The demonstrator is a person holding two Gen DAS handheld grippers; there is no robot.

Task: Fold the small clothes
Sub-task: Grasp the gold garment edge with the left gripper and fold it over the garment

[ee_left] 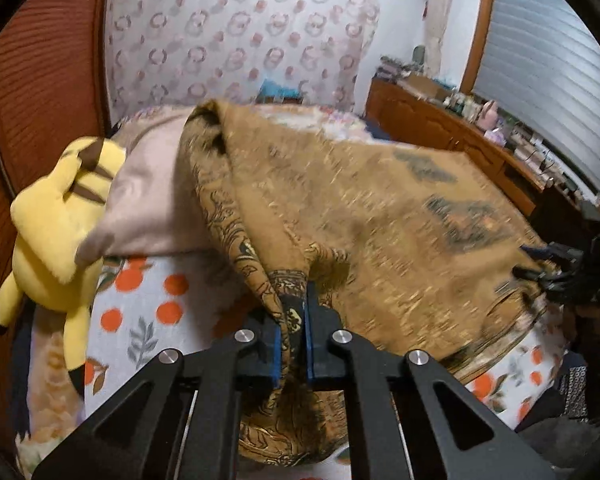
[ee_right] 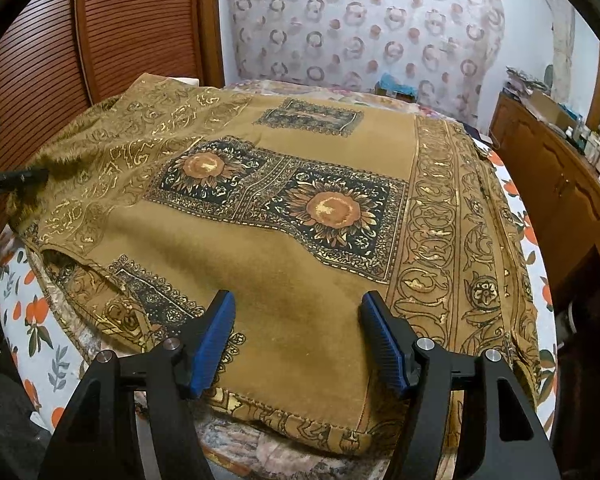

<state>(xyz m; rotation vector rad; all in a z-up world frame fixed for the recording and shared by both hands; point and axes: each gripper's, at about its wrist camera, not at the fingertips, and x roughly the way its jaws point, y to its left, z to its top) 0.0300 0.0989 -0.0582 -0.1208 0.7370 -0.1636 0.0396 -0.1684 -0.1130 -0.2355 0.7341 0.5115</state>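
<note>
Mustard-brown cloth [ee_right: 292, 184], printed with sunflower panels and gold scrollwork, is lying spread over the bed [ee_right: 24, 308], covering most of the orange-patterned sheet. The left hand-held gripper [ee_left: 293, 332] is pinching a bunched edge of the cloth between its blue pads [ee_left: 277, 354] and raising it, so a fold is standing up near the pillow [ee_left: 156, 204] and the yellow plush toy [ee_left: 56, 232]. The right hand-held gripper [ee_right: 298, 340] is hovering with its jaws wide apart over the near edge, holding nothing. To fold cleanly, the left one probably needs to be carrying its edge straight across to the right border, keeping the cloth taut, while the right one is pinning or pinching the near hem so the layer underneath is not dragging.
</note>
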